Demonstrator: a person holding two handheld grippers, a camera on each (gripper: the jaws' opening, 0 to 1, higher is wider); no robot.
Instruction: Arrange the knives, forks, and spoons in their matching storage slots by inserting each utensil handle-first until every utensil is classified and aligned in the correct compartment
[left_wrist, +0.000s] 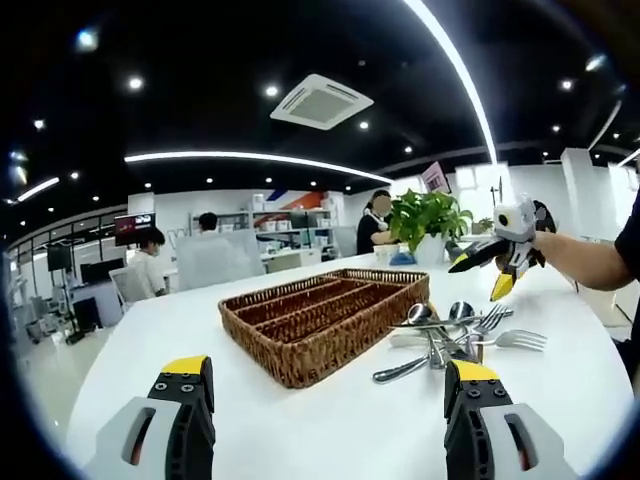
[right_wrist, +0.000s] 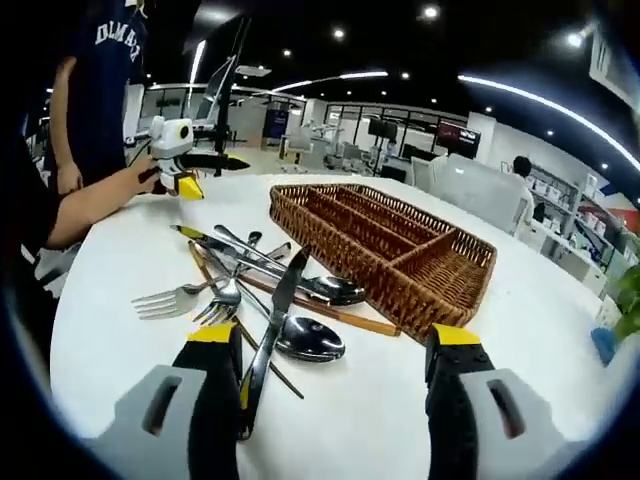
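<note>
A white counter (left_wrist: 330, 420) carries everything. On it sits a brown wicker tray (left_wrist: 325, 315) with long slots and one cross slot, nothing lying in any of them. In the left gripper view it lies ahead of the left tongs (left_wrist: 330, 385), roughly between the lines of the two jaws and well apart from them; in the right gripper view the tray (right_wrist: 385, 250) lies ahead and to the right of centre of the right tongs (right_wrist: 335, 350).

Just beside the tray is a loose heap of cutlery (left_wrist: 455, 335), knives, forks and spoons crossing each other. It lies directly beyond the left tongs' right-hand jaw. In the right gripper view a dark-bladed knife (right_wrist: 272, 325) runs from the heap down to the right tongs' left-hand jaw, its handle end next to the inner face of that jaw; whether it touches is hard to tell. Two spoons (right_wrist: 310, 338) lie ahead between the jaws, and forks (right_wrist: 190, 298) fan out left of the knife.

Both tongs stand wide open with nothing between their jaws.
</note>
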